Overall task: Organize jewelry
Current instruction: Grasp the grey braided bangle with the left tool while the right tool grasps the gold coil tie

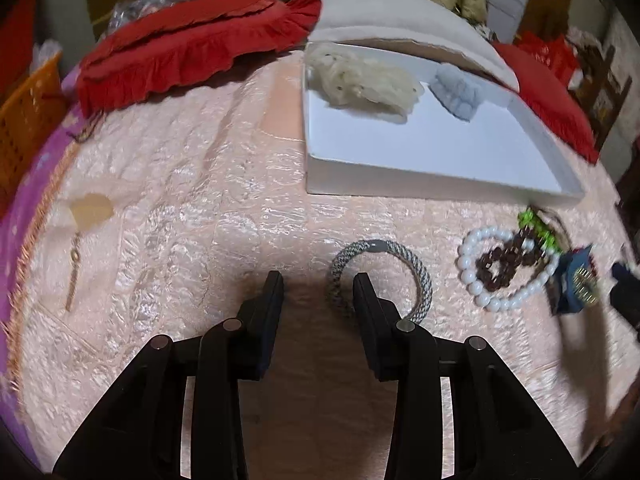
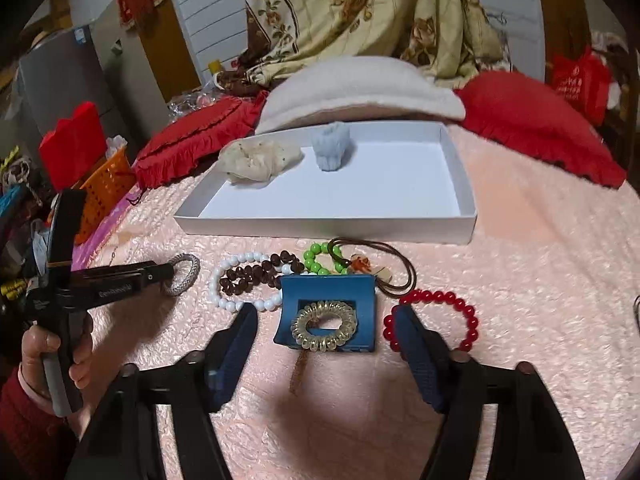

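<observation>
Pink quilted bed cover point(image 2: 520, 264), carrying:

- White tray point(image 2: 328, 220), shallow; holds a cream scrunchie point(image 2: 258, 160) and a pale blue scrunchie point(image 2: 331, 151) at its far end.
- Grey woven hair tie point(image 1: 380, 276), flat; the left gripper point(image 1: 318, 286), jaws apart, has one finger inside its ring, one outside.
- White bead bracelet point(image 2: 224, 292) overlapping a brown bead bracelet point(image 2: 256, 276); green bead bracelet point(image 2: 320, 260) beyond.
- Blue hair claw point(image 2: 328, 316) bearing a clear coil hair tie point(image 2: 324, 324) (between the fingers of the right gripper point(image 2: 324, 312), spread wide, gripping nothing).
- Red bead bracelet point(image 2: 456, 316), beside the right finger.
</observation>
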`<state>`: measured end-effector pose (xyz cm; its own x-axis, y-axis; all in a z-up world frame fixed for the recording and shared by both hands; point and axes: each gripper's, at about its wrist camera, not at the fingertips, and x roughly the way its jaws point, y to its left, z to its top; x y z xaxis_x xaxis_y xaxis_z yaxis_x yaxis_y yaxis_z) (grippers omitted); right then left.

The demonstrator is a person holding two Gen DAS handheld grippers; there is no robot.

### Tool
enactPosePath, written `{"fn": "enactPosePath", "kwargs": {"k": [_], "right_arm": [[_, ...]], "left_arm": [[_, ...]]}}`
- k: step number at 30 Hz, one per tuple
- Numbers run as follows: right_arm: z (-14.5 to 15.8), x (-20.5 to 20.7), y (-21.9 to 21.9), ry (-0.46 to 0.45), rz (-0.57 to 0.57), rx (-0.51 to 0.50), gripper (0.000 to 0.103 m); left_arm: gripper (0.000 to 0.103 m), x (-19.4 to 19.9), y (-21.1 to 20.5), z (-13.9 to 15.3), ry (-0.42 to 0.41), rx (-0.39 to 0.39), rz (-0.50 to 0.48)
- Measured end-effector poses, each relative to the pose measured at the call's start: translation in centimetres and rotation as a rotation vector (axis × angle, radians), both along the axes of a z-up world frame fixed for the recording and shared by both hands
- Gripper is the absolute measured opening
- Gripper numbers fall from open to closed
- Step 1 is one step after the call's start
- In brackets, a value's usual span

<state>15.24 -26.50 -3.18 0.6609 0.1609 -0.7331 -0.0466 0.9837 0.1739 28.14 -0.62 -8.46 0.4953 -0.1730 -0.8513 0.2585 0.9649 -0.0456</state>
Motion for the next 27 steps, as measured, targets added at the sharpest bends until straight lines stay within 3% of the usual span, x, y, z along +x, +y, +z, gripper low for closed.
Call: {"fn": "enactPosePath", "kwargs": {"k": [2, 9, 13, 19, 21, 27], "right_arm": [[-0.1, 0.0, 0.4, 0.007, 0.022, -0.019, 0.052], [-1.7, 0.4, 2.2, 0.019, 0.071, -0.101, 0.047], [-1.8, 0.5, 2.2, 0.021, 0.062, -0.132, 0.032], [-1.4, 0.2, 2.2, 0.023, 0.071, -0.154, 0.023], [-0.8, 0.0, 2.3, 0.015, 0.081, -0.154, 0.006], [1.5, -0.6, 2.1, -0.007, 0.076, -0.123, 0.006]], "left_arm": [[0.014, -0.2, -0.2, 0.0, -0.010, 0.018, -0.010], [0.012, 0.2, 0.6, 0.1, 0.023, -0.054, -0.002], [0.009, 0.1, 0.2, 0.1, 0.011, -0.042, -0.008], [0.006, -0.8, -0.7, 0.8, 0.006, -0.082, -0.038], [0.006, -1.1, -0.6, 1.4, -0.005, -0.110, -0.044], [0.006, -1.9, 0.6, 3.1, -0.040, -0.175, -0.040]]}}
